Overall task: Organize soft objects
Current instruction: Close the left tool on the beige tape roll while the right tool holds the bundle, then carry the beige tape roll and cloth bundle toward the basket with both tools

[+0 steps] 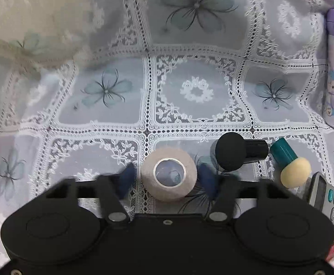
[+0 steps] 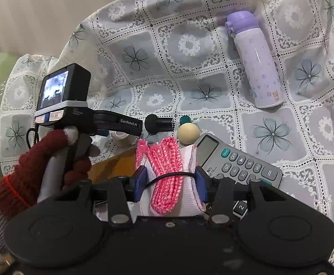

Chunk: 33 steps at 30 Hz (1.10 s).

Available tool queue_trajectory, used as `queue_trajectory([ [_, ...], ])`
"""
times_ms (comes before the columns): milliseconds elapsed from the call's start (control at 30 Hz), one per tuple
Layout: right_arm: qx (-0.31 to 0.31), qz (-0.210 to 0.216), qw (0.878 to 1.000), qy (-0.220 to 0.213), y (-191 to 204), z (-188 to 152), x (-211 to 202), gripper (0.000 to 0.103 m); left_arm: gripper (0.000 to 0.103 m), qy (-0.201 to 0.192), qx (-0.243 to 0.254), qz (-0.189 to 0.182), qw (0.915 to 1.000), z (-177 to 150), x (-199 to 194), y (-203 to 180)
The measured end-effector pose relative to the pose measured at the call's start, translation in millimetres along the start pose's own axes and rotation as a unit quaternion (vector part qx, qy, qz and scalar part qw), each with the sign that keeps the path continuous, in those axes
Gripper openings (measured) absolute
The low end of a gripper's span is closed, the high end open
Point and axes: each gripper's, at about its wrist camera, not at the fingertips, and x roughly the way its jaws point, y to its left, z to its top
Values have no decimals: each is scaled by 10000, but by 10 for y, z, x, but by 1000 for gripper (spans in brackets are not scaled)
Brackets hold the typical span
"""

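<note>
Left gripper straddles the bandage roll on the lace tablecloth, fingers not yet touching; squeeze gently, centred. Right gripper clamps the pink-and-white cloth bundle.

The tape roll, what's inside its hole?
Through the tape roll's hole you see only the lace tablecloth it lies on. Cloth under the roll's ring is covered.

I see lace cloth: grey-white, blue-grey flower print. Tape roll beige. Sponge cream, teal handle. Bottle lilac, small prints. Cloth bundle pink-white. Glove dark red.
</note>
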Motion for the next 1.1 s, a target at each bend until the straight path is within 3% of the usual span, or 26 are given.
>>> queue_trajectory([
  [200,-4,1,10000,26,20,-30,-45,44,48,-86,-260,-128,9995,6,-100,77],
  [467,-15,9,10000,-5,66,-73,-191,44,48,-405,-295,-167,9986,-175,-665,61],
  [867,-29,-32,10000,-37,122,-373,-638,44,48,-535,-135,-468,9974,-1014,-1574,-105],
  [1100,129,-161,9998,64,60,-691,-912,44,48,-560,-182,-556,9967,-1549,-1904,-135],
])
